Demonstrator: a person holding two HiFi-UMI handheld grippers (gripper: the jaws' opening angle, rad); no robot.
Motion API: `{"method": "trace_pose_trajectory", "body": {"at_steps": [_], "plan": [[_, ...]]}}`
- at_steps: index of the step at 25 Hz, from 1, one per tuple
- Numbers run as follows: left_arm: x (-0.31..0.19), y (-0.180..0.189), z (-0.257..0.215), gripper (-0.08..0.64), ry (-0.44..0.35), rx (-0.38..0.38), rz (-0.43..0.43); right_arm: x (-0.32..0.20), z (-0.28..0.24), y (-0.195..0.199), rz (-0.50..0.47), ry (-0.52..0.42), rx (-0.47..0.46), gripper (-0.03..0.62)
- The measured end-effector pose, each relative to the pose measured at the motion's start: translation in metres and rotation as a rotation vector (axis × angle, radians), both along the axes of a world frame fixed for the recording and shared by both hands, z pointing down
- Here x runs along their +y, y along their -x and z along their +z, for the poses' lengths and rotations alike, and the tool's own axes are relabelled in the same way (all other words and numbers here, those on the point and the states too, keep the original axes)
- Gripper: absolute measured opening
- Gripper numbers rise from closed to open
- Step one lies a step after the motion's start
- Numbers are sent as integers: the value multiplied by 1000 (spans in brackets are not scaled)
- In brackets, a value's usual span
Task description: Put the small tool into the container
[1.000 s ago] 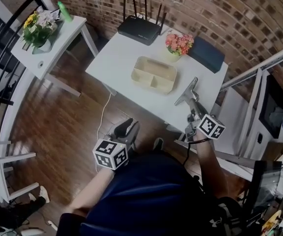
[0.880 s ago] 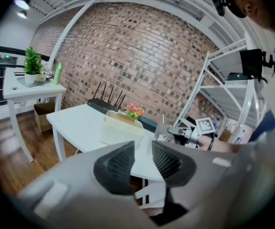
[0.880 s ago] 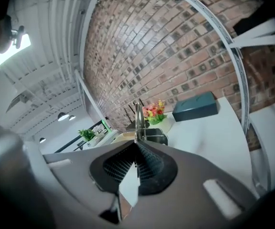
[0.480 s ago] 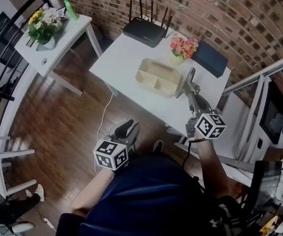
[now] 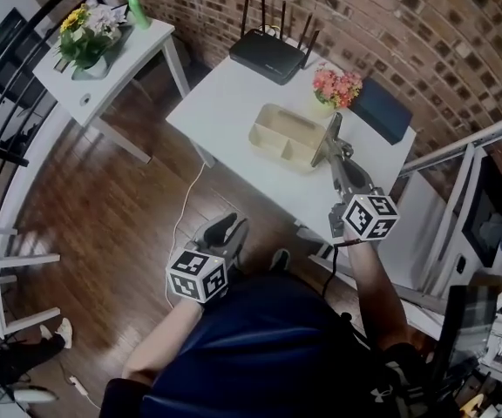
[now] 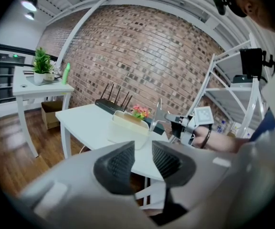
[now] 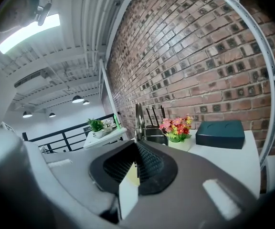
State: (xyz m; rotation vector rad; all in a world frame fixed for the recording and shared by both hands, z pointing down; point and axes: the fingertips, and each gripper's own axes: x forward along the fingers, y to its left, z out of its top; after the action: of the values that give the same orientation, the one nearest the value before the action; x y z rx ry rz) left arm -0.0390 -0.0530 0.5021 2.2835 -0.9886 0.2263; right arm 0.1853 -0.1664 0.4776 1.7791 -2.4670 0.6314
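A beige divided container [image 5: 286, 135] sits on the white table [image 5: 225, 107]. My right gripper [image 5: 340, 162] is shut on a flat metal tool [image 5: 329, 138], whose blade stands on edge above the container's right end. In the right gripper view the thin tool [image 7: 138, 120] rises out of the shut right gripper [image 7: 136, 150]. My left gripper [image 5: 221, 230] hangs off the table over the wooden floor, open and with nothing in it. In the left gripper view, beyond the open left gripper [image 6: 142, 162], I see the container [image 6: 128, 123] and the tool [image 6: 158, 117].
On the table's far side stand a black router [image 5: 273, 56], a pot of pink flowers [image 5: 338, 86] and a dark box [image 5: 382, 110]. A white side table [image 5: 94, 85] with a plant stands at the left. A white metal rack [image 5: 464, 142] rises at the right.
My right gripper has risen and moved toward the container with the tool, rolling so the blade stands on edge over the container's right end. The left gripper has stayed put.
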Motion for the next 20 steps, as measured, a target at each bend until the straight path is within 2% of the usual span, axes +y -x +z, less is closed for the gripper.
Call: {"method": "trace_pose_trajectory", "body": {"at_steps": [20], "plan": [[1, 3, 4, 114, 14, 2, -22, -17, 44, 30, -119, 40, 206, 12]]}}
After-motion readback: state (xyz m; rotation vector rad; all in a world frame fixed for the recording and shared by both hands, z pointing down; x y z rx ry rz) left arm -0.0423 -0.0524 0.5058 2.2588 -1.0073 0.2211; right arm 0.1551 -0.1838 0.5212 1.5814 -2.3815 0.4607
